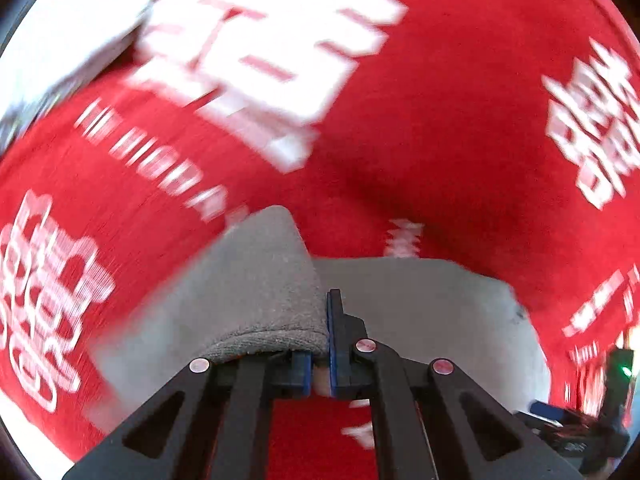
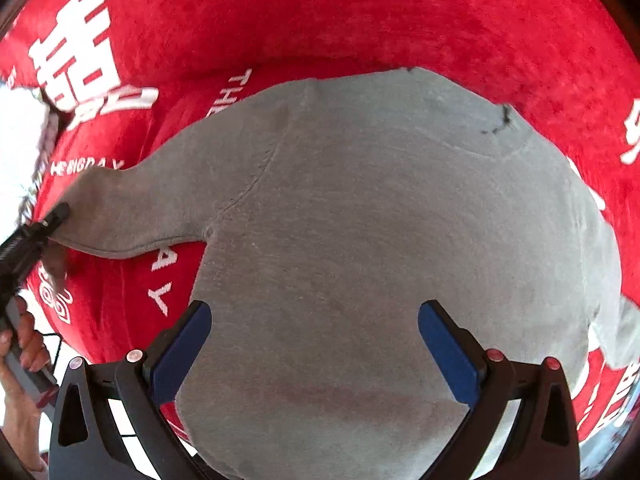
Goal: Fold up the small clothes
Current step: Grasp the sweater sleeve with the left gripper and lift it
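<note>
Currently my left gripper (image 1: pixel 322 344) is clamped on the sleeve cuff (image 1: pixel 272 300) of the grey sweatshirt (image 2: pixel 360 240), ready to carry it inward over the body. The sweatshirt lies flat on the red printed cloth (image 2: pixel 400 20); my right gripper (image 2: pixel 314 344) hangs above the torso, fingers apart, holding nothing.

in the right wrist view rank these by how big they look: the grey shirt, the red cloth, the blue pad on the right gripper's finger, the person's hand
1. grey shirt, though only slightly larger than the cloth
2. red cloth
3. hand, cut off by the frame edge
4. blue pad, enlarged by nearness; hand and pad nearly tie
</note>
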Tool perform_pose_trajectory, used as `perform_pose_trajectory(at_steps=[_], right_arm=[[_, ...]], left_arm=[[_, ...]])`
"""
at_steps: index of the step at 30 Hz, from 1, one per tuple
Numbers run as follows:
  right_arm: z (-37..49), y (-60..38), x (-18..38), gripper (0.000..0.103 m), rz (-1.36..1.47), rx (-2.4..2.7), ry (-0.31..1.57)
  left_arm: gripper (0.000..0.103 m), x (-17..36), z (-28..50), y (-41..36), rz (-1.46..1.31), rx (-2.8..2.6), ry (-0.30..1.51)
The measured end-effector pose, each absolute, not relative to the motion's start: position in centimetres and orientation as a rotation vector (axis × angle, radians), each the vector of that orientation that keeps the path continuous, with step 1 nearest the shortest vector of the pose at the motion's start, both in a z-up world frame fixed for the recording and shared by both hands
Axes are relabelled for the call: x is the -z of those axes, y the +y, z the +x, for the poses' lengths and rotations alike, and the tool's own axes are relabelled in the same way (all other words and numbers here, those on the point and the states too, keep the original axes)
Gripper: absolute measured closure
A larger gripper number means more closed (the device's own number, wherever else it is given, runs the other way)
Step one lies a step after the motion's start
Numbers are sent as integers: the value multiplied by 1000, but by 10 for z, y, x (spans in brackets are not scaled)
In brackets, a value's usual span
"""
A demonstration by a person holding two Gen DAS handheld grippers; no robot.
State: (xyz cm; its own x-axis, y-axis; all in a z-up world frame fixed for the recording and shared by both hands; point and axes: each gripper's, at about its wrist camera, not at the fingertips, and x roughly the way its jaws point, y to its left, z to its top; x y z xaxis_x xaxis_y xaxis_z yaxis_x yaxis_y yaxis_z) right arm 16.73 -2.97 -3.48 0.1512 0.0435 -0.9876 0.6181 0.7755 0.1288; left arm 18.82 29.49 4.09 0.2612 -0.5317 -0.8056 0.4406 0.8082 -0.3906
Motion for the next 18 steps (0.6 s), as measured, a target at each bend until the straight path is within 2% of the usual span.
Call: perform_pose_trajectory(at_steps=[4, 8, 14, 18], right_arm=[[137, -52, 23, 0, 655, 503, 1307], [96, -81, 13, 0, 726, 583, 1251], [20, -127, 16, 0, 856, 720, 1202], [-21, -145, 26, 0, 932, 744, 1168]], left_arm=[[96, -77, 158, 205, 15, 889, 1054], [96, -82, 107, 111, 161, 1063, 1028], [96, -24, 20, 4, 488, 1188, 1056], [96, 18, -17, -3, 636, 1161, 1101]])
